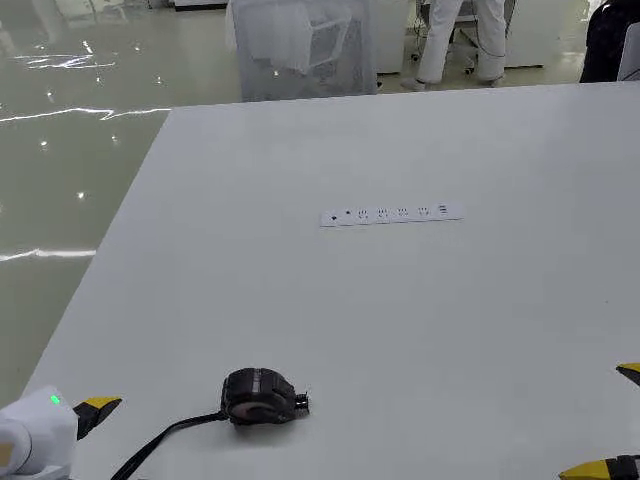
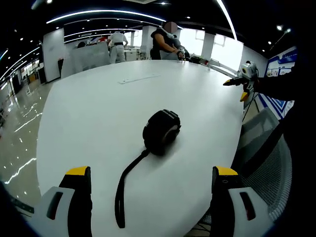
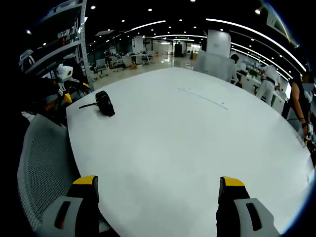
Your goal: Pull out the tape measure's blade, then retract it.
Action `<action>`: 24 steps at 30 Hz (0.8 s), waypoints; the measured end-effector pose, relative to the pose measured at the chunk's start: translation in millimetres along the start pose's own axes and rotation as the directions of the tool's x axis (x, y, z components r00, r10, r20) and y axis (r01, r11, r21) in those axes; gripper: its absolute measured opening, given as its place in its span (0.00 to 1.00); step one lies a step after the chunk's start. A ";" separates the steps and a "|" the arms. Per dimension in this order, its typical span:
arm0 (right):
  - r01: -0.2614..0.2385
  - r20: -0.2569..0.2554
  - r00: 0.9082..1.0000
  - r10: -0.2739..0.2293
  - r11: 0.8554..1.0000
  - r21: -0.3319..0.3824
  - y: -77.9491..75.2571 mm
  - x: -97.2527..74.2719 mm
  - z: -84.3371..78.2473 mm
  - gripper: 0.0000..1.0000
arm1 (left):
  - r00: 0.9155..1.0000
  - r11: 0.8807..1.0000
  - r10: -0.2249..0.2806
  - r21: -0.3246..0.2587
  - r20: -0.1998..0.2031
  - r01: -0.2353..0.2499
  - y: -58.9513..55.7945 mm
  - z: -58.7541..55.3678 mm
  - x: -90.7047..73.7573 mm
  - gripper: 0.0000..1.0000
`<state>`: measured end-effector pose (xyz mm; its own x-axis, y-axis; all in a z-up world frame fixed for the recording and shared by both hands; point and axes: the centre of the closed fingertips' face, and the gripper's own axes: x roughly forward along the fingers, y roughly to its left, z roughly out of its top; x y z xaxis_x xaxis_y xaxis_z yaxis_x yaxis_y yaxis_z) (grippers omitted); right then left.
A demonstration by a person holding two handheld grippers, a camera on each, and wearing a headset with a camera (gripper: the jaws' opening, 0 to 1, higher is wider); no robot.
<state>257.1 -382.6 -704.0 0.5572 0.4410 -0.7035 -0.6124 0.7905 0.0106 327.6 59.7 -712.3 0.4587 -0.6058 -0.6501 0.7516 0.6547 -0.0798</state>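
**On the white bench: tape measure near the front edge, both claws spread**

Head view: the bench point(image 1: 420, 320) is plain matte white. A black tape measure point(image 1: 258, 397) lies on it close to the near edge, with its black strap point(image 1: 165, 440) trailing towards the lower left. Any label on the case is too small to read. A flat white power strip point(image 1: 391, 214) lies in mid-bench, and its markings are too small to read. The left gripper point(image 1: 98, 405) shows one yellow tip at the lower left, near the strap. The right gripper point(image 1: 615, 420) shows two yellow tips at the lower right, well apart from the tape measure. Beyond the bench is a glossy pale floor point(image 1: 70, 150) that mirrors the lights. A person point(image 1: 460, 40) in white stands at the far end.

Left gripper view: the left gripper's jaws stand wide apart and hold nothing. The tape measure point(image 2: 161, 131) lies ahead between them, untouched, with the strap point(image 2: 126, 182) running back towards the camera. The right gripper point(image 2: 242, 84) hovers past the bench's right edge, over a grey mesh chair point(image 2: 266, 153). People stand at the far end under long ceiling lights point(image 2: 98, 14).

Right gripper view: the right gripper's jaws are also spread, over bare bench, gripping nothing. The tape measure point(image 3: 104, 104) sits far off near the left edge, with the left gripper point(image 3: 65, 84) beyond it. Shelves point(image 3: 59, 39) rise at the left in an open-plan room.
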 end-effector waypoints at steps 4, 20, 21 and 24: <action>-0.003 -0.011 1.000 0.003 1.000 -0.005 1.7 0.4 -3.8 1.00 | 1.000 1.000 0.002 -0.004 0.003 -0.002 -2.9 1.0 0.2 0.99; 0.004 -0.008 1.000 -0.004 1.000 -0.016 3.1 7.4 1.4 1.00 | 1.000 0.998 -0.021 0.067 -0.016 0.022 -3.6 8.2 10.2 0.99; 0.002 -0.005 1.000 -0.002 1.000 -0.019 3.5 7.6 2.7 1.00 | 1.000 0.997 -0.023 0.074 -0.019 0.024 -3.2 8.5 10.8 0.99; -0.019 0.001 1.000 0.019 0.999 -0.041 8.0 10.3 8.7 1.00 | 0.999 0.995 -0.032 0.092 -0.027 0.034 -2.4 10.2 14.5 0.99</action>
<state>262.9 -368.0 -705.0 0.5458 0.4567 -0.7025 -0.6456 0.7636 -0.0052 337.3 44.8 -713.9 0.4219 -0.6140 -0.6671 0.8071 0.5895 -0.0321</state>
